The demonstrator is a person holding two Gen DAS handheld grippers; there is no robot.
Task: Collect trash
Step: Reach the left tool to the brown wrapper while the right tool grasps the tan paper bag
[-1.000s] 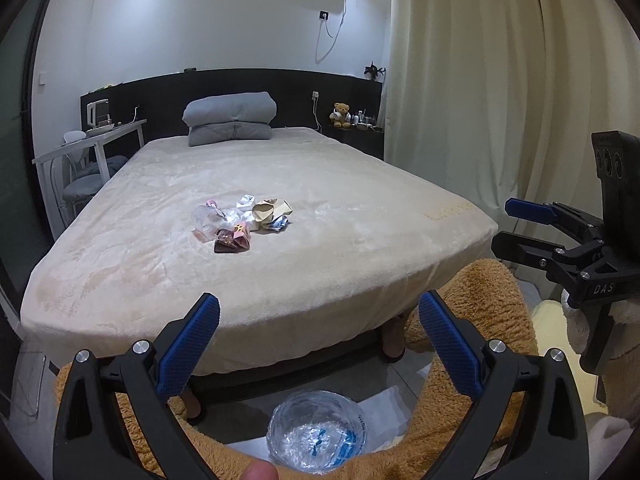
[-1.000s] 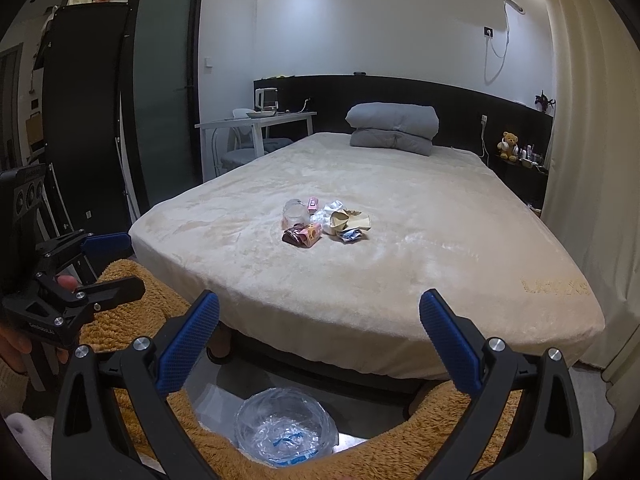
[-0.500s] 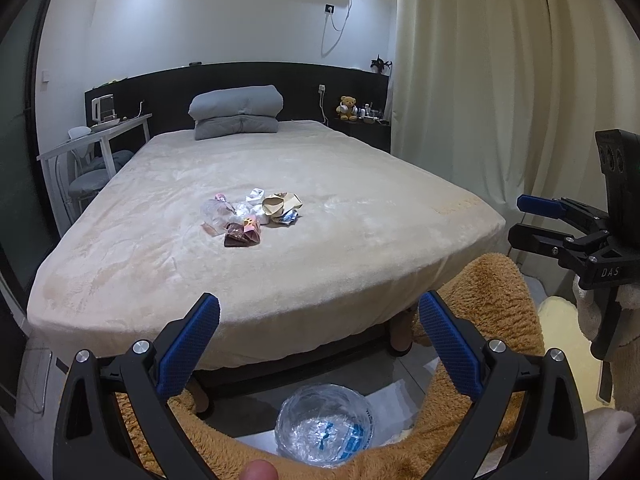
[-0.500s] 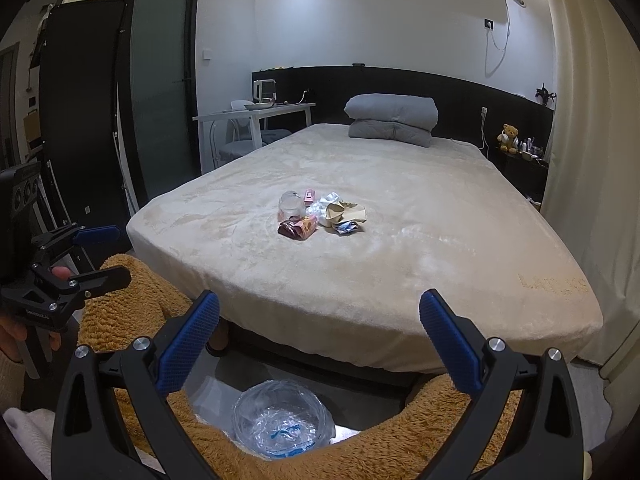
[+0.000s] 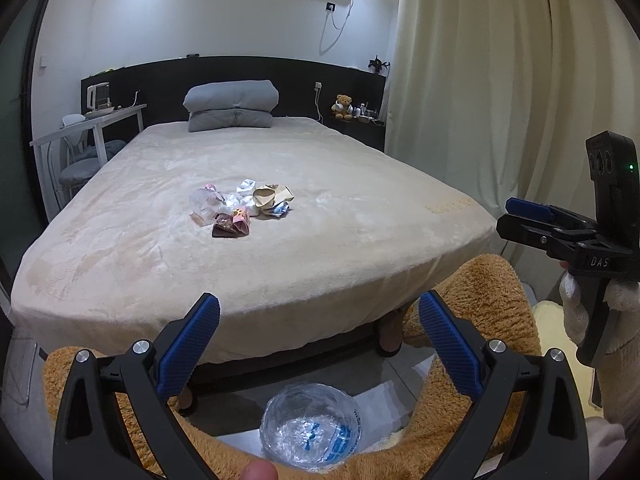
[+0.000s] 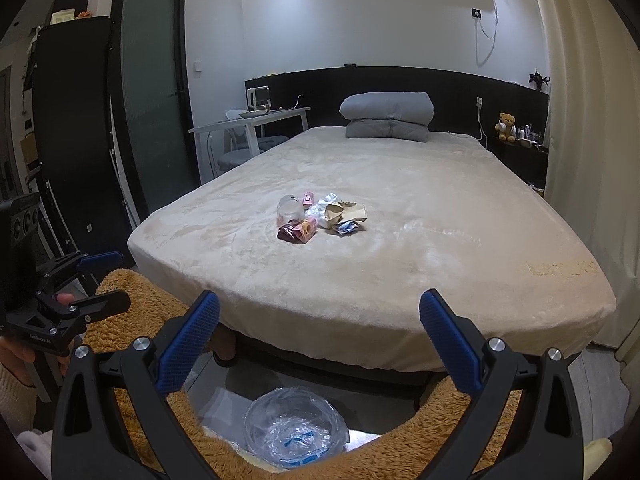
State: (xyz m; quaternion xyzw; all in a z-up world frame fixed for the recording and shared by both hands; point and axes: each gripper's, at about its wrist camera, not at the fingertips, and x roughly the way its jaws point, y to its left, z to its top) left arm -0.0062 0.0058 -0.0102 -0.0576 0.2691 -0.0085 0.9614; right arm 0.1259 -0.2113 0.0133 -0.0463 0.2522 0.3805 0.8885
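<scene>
Hovering short of the bed (image 5: 340, 248), both tongs stood wide apart and held nothing: the left tongs (image 5: 319, 344) and the right tongs (image 6: 320, 342). The trash (image 5: 242, 210), a small heap of wrappers, crumpled paper and clear plastic, lay near the middle of the bed, well apart from both. A bin lined with a clear bag (image 6: 296, 426) sat on the floor below the tongs.

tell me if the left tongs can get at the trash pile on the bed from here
Probably yes: nothing stands between the open left tongs and the trash pile, though it lies mid-bed, so they must move forward.
</scene>
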